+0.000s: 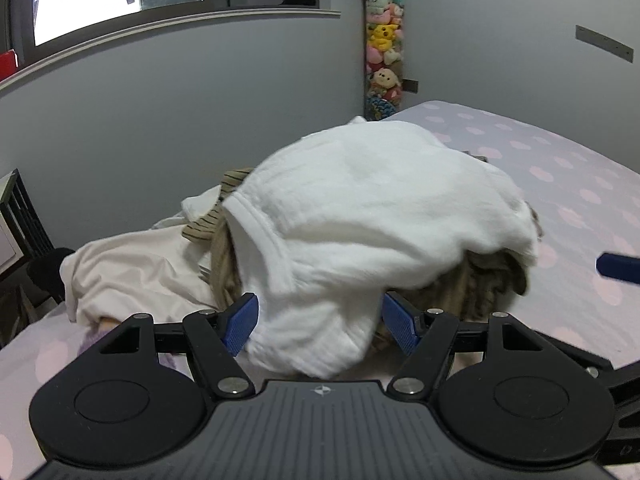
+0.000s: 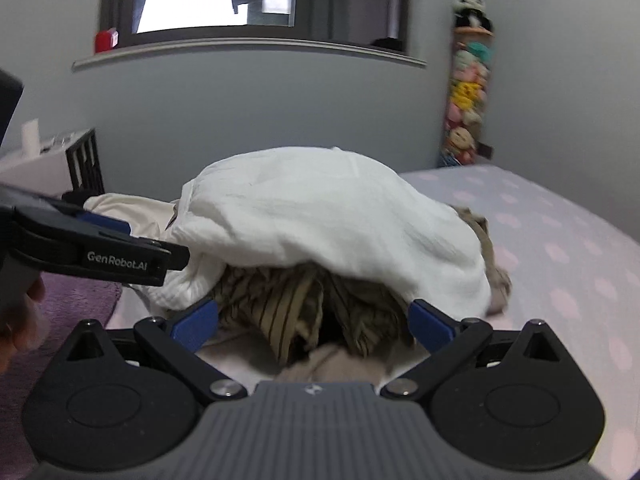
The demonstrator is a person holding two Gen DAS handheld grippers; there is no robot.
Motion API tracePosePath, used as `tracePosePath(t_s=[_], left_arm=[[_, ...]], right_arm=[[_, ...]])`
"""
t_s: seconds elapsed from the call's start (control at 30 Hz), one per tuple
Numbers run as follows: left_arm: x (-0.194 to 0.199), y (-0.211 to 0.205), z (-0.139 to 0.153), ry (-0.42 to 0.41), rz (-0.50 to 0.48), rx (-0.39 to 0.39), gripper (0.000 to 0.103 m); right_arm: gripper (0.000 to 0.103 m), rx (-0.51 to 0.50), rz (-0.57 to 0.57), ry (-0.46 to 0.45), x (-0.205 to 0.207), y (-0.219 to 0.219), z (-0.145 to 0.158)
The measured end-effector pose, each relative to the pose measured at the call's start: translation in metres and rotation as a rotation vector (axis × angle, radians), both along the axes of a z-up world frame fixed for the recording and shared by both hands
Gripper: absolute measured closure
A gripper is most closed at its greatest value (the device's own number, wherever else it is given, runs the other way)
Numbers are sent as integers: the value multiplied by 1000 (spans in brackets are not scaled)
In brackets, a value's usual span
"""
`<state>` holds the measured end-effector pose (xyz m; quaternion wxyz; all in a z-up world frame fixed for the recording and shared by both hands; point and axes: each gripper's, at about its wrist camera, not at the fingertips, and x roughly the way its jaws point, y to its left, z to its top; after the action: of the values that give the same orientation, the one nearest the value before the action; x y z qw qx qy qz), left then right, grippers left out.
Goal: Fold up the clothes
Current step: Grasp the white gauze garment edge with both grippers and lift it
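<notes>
Tools (image 1: 320, 322) (image 2: 314, 322) wide open, flanking white garment (image 1: 360, 208), gripping nothing

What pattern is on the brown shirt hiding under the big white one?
Thin dark stripes on the crumpled tan-brown fabric shirt, clearest in the right wrist view, beneath the white cotton garment.

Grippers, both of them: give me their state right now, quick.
Left gripper: open, fingers either side of the white garment, not clamped on it.
Right gripper: open, holding nothing, facing the striped garment under the white one.
</notes>
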<state>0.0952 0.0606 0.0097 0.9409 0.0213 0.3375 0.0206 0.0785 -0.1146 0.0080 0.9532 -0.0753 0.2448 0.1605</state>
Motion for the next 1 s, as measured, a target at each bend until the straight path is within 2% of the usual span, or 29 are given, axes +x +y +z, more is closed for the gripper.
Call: tracePosePath(t_s=[0.1,0.17,0.23,0.3,0.37,0.4,0.43,0.5,0.57,0.6,0.67,0.73,0.83,1.0], left_arm=[[11,12,-10,21,26,-26,35],[15,19,-20,37,45,-50,35],[16,24,-32,42,49,-74,35],[14,26,-42,34,50,-89,36],[15,28,-49,29,60,-100,36],[15,28,-50,25,58,-113,36],[15,28,-50,20,55,-128,39],[15,27,-49,4,43,-155,63],[11,24,-46,-25,21,-178,77],[8,22,-45,-36,15,-187,81],[3,20,-40,-58,13,-199,88],[-1,20,-33,-80,15,-213,92],[-8,17,-23,-109,18,-236,97],[-28,2,-4,-142,-10,-244,98]], right_arm=[[4,-51,40,-16,22,16,-1],[10,-86,63,-23,33,27,-5],[21,-122,85,-31,43,38,-10],[22,-150,102,-44,52,48,-15],[29,-171,115,-62,59,55,-19],[36,-181,116,-65,62,58,-20],[45,-185,115,-69,64,60,-19],[58,-168,111,-74,65,62,-16],[69,-152,101,-84,63,62,-10],[78,-148,91,-94,60,61,-7],[82,-139,60,-124,53,56,1],[91,-130,9,-162,43,48,12],[96,-123,-78,-208,28,30,27],[99,-141,-226,-252,-3,-14,47]])
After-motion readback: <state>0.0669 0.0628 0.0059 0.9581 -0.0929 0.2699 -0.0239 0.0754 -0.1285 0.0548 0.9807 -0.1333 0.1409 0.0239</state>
